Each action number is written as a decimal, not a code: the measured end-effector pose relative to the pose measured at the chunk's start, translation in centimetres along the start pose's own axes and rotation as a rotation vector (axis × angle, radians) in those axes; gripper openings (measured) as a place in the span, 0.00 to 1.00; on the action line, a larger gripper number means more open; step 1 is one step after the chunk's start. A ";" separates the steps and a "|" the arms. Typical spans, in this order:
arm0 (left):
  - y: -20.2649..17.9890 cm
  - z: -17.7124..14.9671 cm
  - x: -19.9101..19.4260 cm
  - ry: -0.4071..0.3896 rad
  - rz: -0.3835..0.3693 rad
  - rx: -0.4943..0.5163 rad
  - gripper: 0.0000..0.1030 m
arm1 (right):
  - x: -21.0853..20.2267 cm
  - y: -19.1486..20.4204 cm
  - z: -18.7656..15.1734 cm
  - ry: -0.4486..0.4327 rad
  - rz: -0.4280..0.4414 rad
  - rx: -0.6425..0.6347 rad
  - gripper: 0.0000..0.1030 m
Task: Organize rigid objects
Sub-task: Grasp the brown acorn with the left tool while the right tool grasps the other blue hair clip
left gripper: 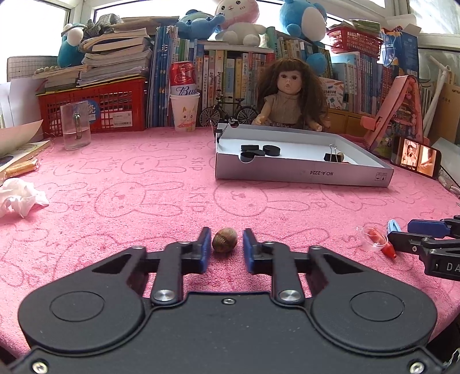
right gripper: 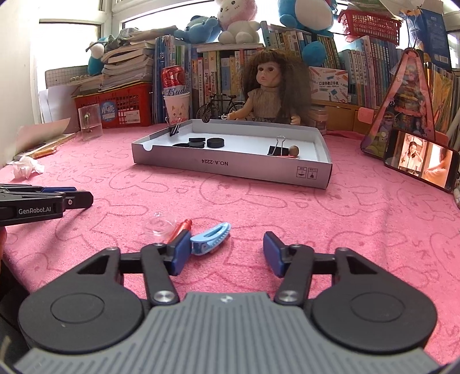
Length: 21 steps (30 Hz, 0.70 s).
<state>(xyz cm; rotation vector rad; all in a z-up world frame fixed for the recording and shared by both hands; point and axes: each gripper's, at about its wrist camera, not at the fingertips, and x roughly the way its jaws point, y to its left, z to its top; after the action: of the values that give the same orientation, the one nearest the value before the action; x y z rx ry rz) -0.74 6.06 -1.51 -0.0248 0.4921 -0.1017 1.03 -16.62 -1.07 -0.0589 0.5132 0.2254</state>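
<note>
Hair clip (right gripper: pixel 211 237) slants away rightward beside right gripper's (right gripper: pixel 227 241) parted jaws; left gripper's (left gripper: pixel 226 234) jaws flank nut (left gripper: pixel 224 244), unclamped.

Pink towel-covered table (left gripper: pixel 143 201): grey box (left gripper: pixel 302 172), nut (left gripper: pixel 224 240), glass mug (left gripper: pixel 75 125).

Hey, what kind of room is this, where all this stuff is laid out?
Most likely a home study or a child's room: rows of books along the back, plush toys on top of them, a doll seated behind the cardboard box lid, and a pink bunny-print cloth over the table.
</note>
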 end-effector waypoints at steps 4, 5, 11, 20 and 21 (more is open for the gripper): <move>-0.1 0.1 0.1 -0.003 0.002 -0.008 0.16 | 0.3 -0.3 0.2 0.001 -0.040 0.008 0.19; -0.2 0.2 0.1 -0.004 0.001 -0.006 0.16 | 0.3 -0.4 0.2 0.001 -0.040 0.018 0.18; -0.8 0.7 0.3 -0.010 -0.017 -0.003 0.16 | 0.8 -0.8 0.7 0.007 -0.051 0.041 0.18; -1.2 0.8 0.8 0.006 -0.024 -0.009 0.16 | 1.1 -0.6 1.1 -0.017 -0.052 0.018 0.45; -1.2 0.8 0.8 0.007 -0.024 -0.008 0.16 | 1.2 -0.5 1.1 -0.017 -0.057 0.011 0.47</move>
<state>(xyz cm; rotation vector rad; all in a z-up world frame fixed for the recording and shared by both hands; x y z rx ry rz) 0.24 4.76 -1.15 -0.0383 0.4996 -0.1231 2.74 -16.72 -0.70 -0.0608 0.4950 0.1671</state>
